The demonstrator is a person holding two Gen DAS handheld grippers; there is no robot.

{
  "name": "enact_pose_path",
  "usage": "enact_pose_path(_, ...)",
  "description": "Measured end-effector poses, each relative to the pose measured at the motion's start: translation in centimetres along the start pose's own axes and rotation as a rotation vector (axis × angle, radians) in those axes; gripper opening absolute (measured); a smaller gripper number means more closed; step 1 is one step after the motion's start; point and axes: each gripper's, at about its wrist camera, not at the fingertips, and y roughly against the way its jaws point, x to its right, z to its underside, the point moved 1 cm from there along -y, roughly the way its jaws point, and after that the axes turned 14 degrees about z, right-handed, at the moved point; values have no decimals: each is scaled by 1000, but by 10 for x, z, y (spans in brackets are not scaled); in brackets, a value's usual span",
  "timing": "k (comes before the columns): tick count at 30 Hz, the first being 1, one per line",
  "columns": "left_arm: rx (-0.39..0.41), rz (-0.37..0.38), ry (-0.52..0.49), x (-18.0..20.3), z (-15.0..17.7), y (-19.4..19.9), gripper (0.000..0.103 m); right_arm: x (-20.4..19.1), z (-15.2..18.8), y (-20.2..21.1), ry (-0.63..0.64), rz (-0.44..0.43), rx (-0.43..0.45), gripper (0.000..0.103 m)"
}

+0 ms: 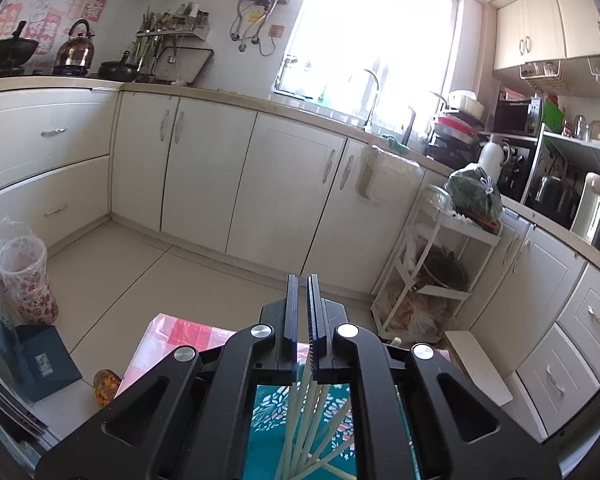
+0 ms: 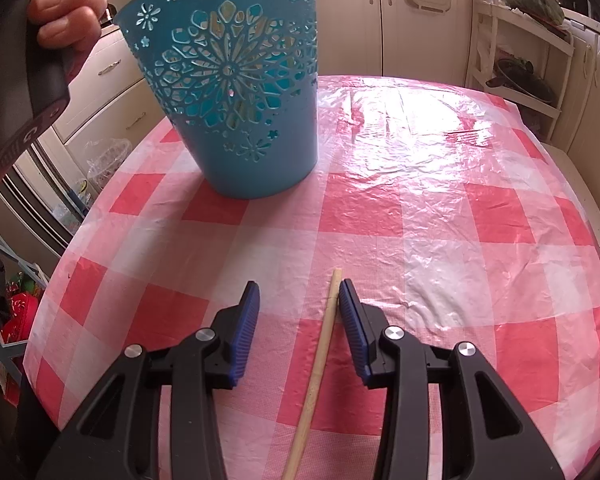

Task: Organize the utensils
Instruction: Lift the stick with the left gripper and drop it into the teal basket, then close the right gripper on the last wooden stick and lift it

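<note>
a chopstick (image 2: 320, 360) lies between the right gripper's (image 2: 298, 298) spread fingers, against the right one.

A: Support surface: table (image 2: 440, 240) under pink-and-white checked plastic cloth (image 2: 364, 208); wrinkled, glossy at far side.

B: Resting directly on it: teal cut-out basket (image 2: 236, 92), upright, far left; one pale wooden chopstick (image 2: 320, 360), lying flat near the front edge, well apart from basket.

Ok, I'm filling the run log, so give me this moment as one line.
left gripper shut | right gripper open, chopstick between jaws on checked tablecloth | blue basket upright, holds chopsticks
</note>
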Motion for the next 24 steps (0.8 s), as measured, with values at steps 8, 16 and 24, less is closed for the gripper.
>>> enact_pose_path(8, -5, -66, 29, -19, 16, 43, 59, 7, 0, 1, -13, -24, -19, 41)
enact_pose_path(16, -97, -177, 35, -52, 82, 85, 90, 14, 3, 3, -24, -23, -28, 40)
enact_pose_path(24, -332, -201, 15, -75, 154, 62, 90, 11, 6, 6, 7, 42, -28, 23)
